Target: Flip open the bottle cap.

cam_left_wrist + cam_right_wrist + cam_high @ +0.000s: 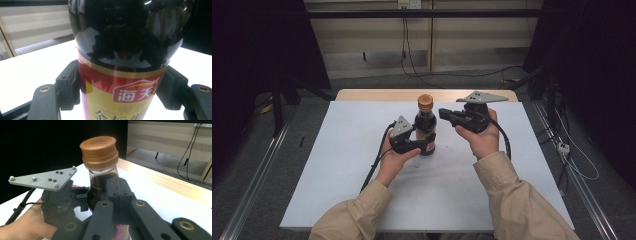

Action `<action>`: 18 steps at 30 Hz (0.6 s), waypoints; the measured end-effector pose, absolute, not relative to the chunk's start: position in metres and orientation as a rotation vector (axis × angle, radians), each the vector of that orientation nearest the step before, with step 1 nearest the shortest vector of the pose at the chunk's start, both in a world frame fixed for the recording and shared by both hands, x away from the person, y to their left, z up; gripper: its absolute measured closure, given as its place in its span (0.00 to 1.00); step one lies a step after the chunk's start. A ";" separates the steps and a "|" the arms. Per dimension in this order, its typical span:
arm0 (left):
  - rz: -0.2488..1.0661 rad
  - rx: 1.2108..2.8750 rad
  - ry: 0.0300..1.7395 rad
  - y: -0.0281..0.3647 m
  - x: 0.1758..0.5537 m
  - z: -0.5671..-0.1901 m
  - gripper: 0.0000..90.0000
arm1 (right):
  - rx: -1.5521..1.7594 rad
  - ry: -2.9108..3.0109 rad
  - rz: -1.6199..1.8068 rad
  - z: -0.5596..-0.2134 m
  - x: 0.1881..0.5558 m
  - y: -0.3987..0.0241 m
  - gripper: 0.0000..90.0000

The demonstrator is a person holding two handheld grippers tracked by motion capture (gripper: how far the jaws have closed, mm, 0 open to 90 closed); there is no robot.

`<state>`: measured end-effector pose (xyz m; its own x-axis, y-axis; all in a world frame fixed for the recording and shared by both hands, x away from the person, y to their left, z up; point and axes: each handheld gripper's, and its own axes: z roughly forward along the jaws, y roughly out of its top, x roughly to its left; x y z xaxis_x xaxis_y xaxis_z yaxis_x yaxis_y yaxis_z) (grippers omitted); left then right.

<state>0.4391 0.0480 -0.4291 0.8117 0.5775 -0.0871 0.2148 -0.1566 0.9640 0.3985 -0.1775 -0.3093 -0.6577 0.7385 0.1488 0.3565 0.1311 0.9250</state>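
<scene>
A dark sauce bottle (426, 125) with a brown cap (425, 102) stands upright at the middle of the white table (352, 185). My left gripper (426, 143) is shut on its lower body. In the left gripper view the two black jaws press on either side of the red and yellow label (120, 100). My right gripper (442, 113) hangs just right of the bottle's neck, pointing at it, jaws closed together with nothing between them. In the right gripper view its joined fingers (117, 190) stand in front of the neck, below the cap (100, 151). The left gripper's grey plate (45, 178) lies to the left.
The white sheet covers a wooden tabletop whose far edge (377, 95) shows beyond the bottle. Cables (577, 160) run over the grey floor to the right, and metal rails (252, 185) flank the table. Dark stands rise at both sides.
</scene>
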 end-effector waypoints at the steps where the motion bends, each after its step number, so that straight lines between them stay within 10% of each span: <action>1: 0.354 1.730 0.623 0.048 0.439 -0.429 0.33 | 1.060 2.072 1.536 -0.308 0.399 -0.177 1.00; 18: 0.349 1.725 0.623 0.048 0.439 -0.430 0.33 | 1.005 2.093 1.477 -0.291 0.409 -0.168 1.00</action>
<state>0.4386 0.0479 -0.4301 0.8108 0.5774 -0.0961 0.2195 -0.1478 0.9643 0.4089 -0.1676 -0.2912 -0.6680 0.7389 0.0882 0.3308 0.1888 0.9246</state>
